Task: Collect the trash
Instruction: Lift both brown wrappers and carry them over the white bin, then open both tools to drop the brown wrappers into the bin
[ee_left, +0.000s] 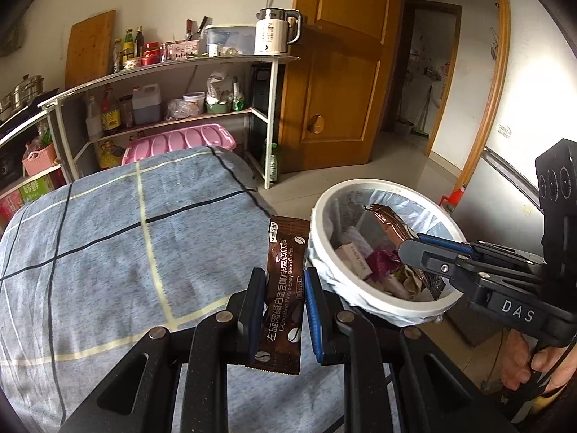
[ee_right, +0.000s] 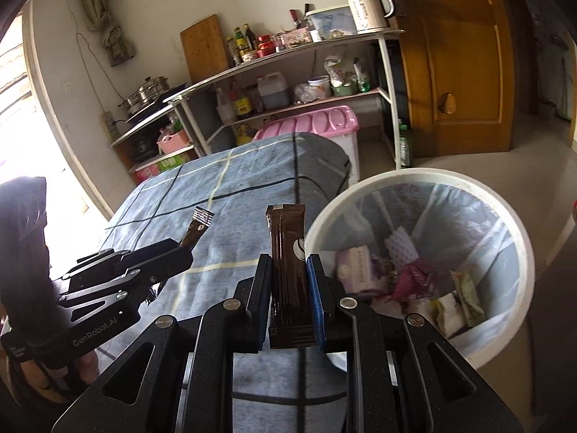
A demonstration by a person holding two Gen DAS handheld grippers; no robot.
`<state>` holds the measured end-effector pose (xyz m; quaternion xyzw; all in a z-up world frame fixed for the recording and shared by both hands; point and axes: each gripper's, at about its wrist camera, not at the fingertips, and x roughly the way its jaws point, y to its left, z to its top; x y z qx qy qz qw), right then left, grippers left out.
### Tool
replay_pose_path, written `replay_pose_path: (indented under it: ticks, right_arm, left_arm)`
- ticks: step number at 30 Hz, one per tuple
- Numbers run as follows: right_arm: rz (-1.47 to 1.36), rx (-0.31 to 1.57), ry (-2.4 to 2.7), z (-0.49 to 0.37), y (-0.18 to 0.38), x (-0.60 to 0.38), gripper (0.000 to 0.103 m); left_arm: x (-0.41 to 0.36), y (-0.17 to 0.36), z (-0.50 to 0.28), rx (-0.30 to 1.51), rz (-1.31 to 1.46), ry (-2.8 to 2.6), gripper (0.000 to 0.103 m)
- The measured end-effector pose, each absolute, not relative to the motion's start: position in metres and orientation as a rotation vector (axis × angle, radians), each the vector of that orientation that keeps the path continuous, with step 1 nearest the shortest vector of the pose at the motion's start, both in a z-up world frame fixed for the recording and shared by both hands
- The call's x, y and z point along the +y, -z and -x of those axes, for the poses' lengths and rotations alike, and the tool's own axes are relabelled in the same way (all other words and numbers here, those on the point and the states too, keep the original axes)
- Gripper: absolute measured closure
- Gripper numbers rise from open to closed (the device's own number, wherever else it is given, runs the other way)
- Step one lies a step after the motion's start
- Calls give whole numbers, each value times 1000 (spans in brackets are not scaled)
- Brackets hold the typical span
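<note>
The left tool (ee_left: 283, 290) is clamped narrow on a brown coffee sachet (ee_left: 283, 288) that stands upright between its pads, above the blue checked bed (ee_left: 108, 238). The right tool (ee_right: 288, 288) pinches a second brown sachet (ee_right: 290, 278) the same way. The white lined trash bin (ee_right: 519, 238), part full of wrappers, lies just ahead and right of both tools. Both tools point downward, side by side.
</note>
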<state>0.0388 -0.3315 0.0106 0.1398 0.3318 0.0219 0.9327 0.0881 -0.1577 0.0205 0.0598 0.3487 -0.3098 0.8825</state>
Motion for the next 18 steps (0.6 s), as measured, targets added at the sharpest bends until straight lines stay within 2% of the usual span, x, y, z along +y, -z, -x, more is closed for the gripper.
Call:
replay_pose_path:
  ticks: [18]
  right_arm:
    - [-319, 779, 153, -28, 22, -431, 83]
  left_arm:
    - [-284, 10, -92, 820, -174, 806, 81]
